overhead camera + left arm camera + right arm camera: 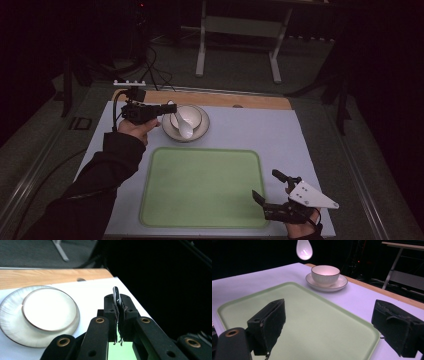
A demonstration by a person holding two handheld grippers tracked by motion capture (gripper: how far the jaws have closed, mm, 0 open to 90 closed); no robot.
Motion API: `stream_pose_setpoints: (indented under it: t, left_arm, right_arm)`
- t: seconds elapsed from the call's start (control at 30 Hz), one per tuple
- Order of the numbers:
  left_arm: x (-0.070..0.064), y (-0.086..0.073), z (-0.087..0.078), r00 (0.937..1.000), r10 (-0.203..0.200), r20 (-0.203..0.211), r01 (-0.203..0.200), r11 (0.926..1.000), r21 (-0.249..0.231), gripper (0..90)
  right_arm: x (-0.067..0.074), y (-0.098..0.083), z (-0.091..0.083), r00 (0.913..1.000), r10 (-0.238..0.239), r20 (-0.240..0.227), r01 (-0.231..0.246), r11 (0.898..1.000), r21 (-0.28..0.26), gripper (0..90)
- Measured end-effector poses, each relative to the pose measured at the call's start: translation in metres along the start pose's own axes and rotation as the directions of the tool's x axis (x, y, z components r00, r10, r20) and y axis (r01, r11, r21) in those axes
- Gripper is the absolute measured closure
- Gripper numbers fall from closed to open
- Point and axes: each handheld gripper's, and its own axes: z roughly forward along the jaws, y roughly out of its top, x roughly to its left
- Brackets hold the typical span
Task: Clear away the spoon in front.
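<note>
A white spoon (184, 127) hangs over a white bowl (194, 114) that stands on a saucer (203, 131) at the back left of the mat. My left gripper (171, 107) is shut on the spoon's handle (116, 295), held above the table; bowl (48, 308) and saucer (10, 315) lie below it to the left. My right gripper (265, 184) stands open at the front right corner of the green tray (200, 187), nothing between its pads (270, 322). From there I see the spoon (304, 250) hanging above and left of the bowl (325, 273).
The tray (317, 322) lies on a white mat (300, 145) over a wooden table (225, 99). Beyond the table a metal frame (240, 25) stands on the dark floor, with cables (150, 65) at the back left.
</note>
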Motion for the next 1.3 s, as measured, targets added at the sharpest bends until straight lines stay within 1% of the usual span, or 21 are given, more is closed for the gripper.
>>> stream_pose_setpoints:
  t: [0.23,0.33,0.5,0.53,0.57,0.63,0.67,0.7,0.8,0.87,0.9,0.93,0.97,1.03,1.1,1.13,1.17,1.2,1.23,1.27,1.3]
  left_arm:
    - [-0.011,-0.007,-0.009,0.9976,0.059,0.034,-0.062,0.9945,0.085,84.9]
    - [-0.015,-0.011,-0.011,0.993,0.101,0.06,-0.108,0.9857,0.129,84.9]
    - [-0.017,-0.022,-0.009,0.9861,0.126,0.108,-0.146,0.9688,0.2,84.9]
    - [-0.017,-0.022,-0.009,0.9861,0.126,0.108,-0.146,0.9688,0.2,84.9]
    - [-0.019,-0.025,-0.008,0.983,0.135,0.125,-0.161,0.9607,0.226,84.9]
    - [-0.02,-0.027,-0.007,0.9802,0.146,0.134,-0.176,0.9526,0.248,84.9]
    - [-0.02,-0.027,-0.007,0.9802,0.146,0.134,-0.176,0.9526,0.248,84.9]
    - [-0.022,-0.03,-0.005,0.9787,0.147,0.143,-0.182,0.9424,0.28,84.9]
    - [-0.026,-0.034,-0.001,0.9714,0.163,0.172,-0.213,0.9184,0.333,84.8]
    - [-0.029,-0.037,0.003,0.9648,0.178,0.194,-0.24,0.8965,0.372,84.8]
    - [-0.03,-0.039,0.006,0.9632,0.17,0.208,-0.242,0.8865,0.395,84.8]
    - [-0.03,-0.039,0.006,0.9632,0.17,0.208,-0.242,0.8865,0.395,84.8]
    - [-0.033,-0.042,0.011,0.9586,0.179,0.222,-0.26,0.8661,0.427,84.8]
    - [-0.034,-0.046,0.016,0.9553,0.169,0.243,-0.267,0.8474,0.459,84.8]
    - [-0.036,-0.051,0.022,0.9551,0.163,0.247,-0.269,0.8274,0.493,84.8]
    - [-0.036,-0.051,0.022,0.9551,0.163,0.247,-0.269,0.8274,0.493,84.8]
    - [-0.036,-0.056,0.028,0.9561,0.156,0.248,-0.268,0.8085,0.524,84.8]
    - [-0.035,-0.059,0.031,0.9572,0.154,0.245,-0.267,0.7954,0.544,84.8]
    - [-0.035,-0.059,0.031,0.9572,0.154,0.245,-0.267,0.7954,0.544,84.8]
    - [-0.034,-0.061,0.033,0.9583,0.151,0.243,-0.265,0.7892,0.554,84.8]
    - [-0.032,-0.066,0.037,0.9621,0.14,0.234,-0.252,0.7808,0.571,84.7]
  right_arm:
    - [0.001,0.0,0.001,1.0,0.002,-0.002,-0.002,1.0,0.003,11.8]
    - [0.001,0.001,0.001,1.0,-0.001,-0.002,0.001,1.0,0.002,11.7]
    - [0.001,0.0,0.001,1.0,0.006,-0.002,-0.006,1.0,0.006,11.8]
    - [0.001,0.0,0.002,1.0,0.005,-0.002,-0.005,1.0,0.007,11.8]
    - [0.001,0.0,0.002,1.0,0.005,-0.003,-0.005,1.0,0.008,11.8]
    - [0.001,0.0,0.002,1.0,0.006,-0.004,-0.006,1.0,0.01,11.8]
    - [0.001,0.0,0.002,1.0,0.005,-0.004,-0.005,1.0,0.01,11.8]
    - [0.001,0.0,0.002,1.0,0.005,-0.006,-0.005,1.0,0.01,11.8]
    - [0.001,-0.001,0.003,0.9999,0.007,-0.007,-0.007,1.0,0.013,12.0]
    - [0.001,-0.001,0.003,0.9999,0.009,-0.008,-0.009,1.0,0.014,12.8]
    - [0.001,-0.001,0.003,0.9999,0.01,-0.011,-0.01,1.0,0.014,12.8]
    - [0.001,-0.001,0.003,0.9999,0.01,-0.011,-0.01,1.0,0.014,12.8]
    - [0.0,-0.001,0.003,0.9999,0.012,-0.012,-0.012,1.0,0.013,12.8]
    - [0.0,-0.001,0.003,0.9998,0.013,-0.012,-0.012,1.0,0.015,12.8]
    - [0.0,-0.001,0.003,0.9999,0.013,-0.009,-0.013,1.0,0.014,12.8]
    - [0.0,-0.001,0.003,0.9999,0.014,-0.009,-0.014,1.0,0.013,12.8]
    - [0.0,-0.001,0.003,0.9999,0.015,-0.008,-0.015,1.0,0.012,12.8]
    - [0.0,-0.001,0.003,0.9999,0.013,-0.009,-0.013,1.0,0.012,12.8]
    - [0.001,-0.001,0.003,0.9999,0.013,-0.009,-0.013,1.0,0.013,12.8]
    - [0.001,-0.001,0.003,0.9999,0.013,-0.009,-0.013,1.0,0.013,12.8]
    - [0.0,-0.001,0.003,0.9999,0.013,-0.009,-0.013,1.0,0.013,12.8]
